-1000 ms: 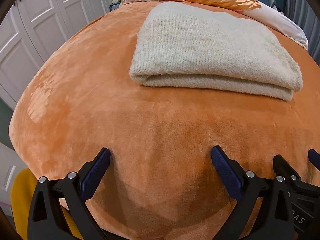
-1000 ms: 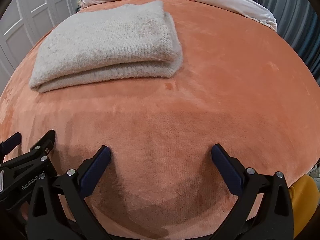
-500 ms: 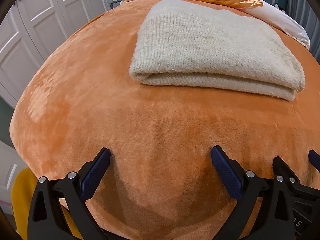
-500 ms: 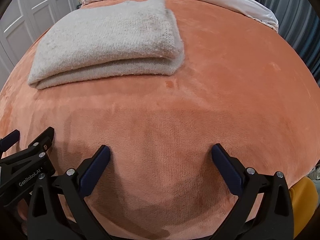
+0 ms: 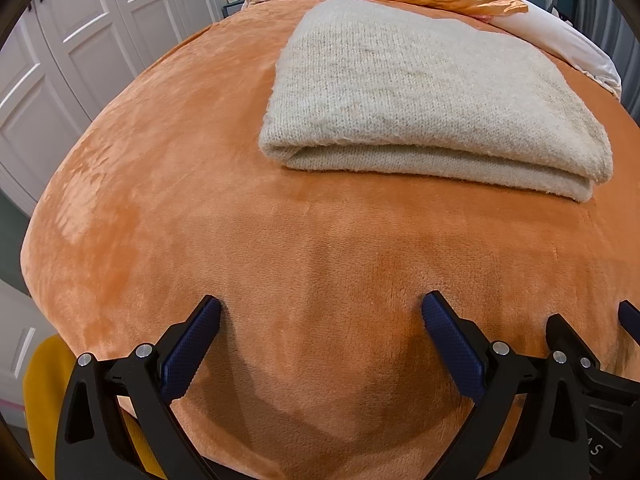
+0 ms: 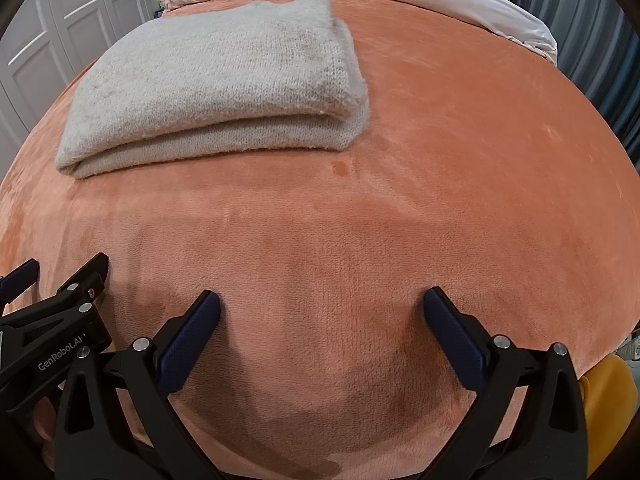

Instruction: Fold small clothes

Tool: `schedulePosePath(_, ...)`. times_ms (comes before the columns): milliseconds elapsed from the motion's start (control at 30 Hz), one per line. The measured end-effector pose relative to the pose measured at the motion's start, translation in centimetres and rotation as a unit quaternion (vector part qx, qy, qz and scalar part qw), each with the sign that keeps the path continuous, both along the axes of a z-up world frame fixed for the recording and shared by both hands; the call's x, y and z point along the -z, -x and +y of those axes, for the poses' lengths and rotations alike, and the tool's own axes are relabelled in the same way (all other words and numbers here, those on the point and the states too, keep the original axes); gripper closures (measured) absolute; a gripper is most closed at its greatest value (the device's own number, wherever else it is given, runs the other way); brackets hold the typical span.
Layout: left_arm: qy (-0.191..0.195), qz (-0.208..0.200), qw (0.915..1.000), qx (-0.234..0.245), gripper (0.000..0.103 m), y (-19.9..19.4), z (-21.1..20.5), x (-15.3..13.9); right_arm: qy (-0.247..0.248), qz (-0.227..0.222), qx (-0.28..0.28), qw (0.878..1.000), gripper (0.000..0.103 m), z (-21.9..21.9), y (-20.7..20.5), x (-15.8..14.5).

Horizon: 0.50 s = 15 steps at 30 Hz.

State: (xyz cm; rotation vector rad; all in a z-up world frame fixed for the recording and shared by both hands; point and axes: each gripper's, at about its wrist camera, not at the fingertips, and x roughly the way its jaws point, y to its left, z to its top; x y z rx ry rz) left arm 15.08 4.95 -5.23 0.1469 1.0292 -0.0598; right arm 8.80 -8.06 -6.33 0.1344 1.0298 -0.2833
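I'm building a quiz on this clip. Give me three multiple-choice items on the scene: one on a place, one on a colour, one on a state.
1. Where does the sweater lie?
A. on the blanket
B. on the pillow
C. in the left gripper

2. What colour is the blanket?
A. blue
B. orange
C. white

3. How are the left gripper and right gripper?
A. both shut on the sweater
B. one open, one shut
C. both open and empty

Answers: 1 A, it rests folded on the blanket, short of the pillow. 2 B, orange plush fills both views. 3 C, each gripper's fingers stand wide apart with only blanket between.
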Motion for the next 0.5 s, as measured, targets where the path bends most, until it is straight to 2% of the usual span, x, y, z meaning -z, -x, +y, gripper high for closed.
schedulePosePath(500, -0.003, 0.003, 1.0000, -0.002, 0.005, 0.05, -0.08, -0.12, -0.001, 0.000, 0.001, 1.000, 0.005, -0.04, -0.03, -0.03)
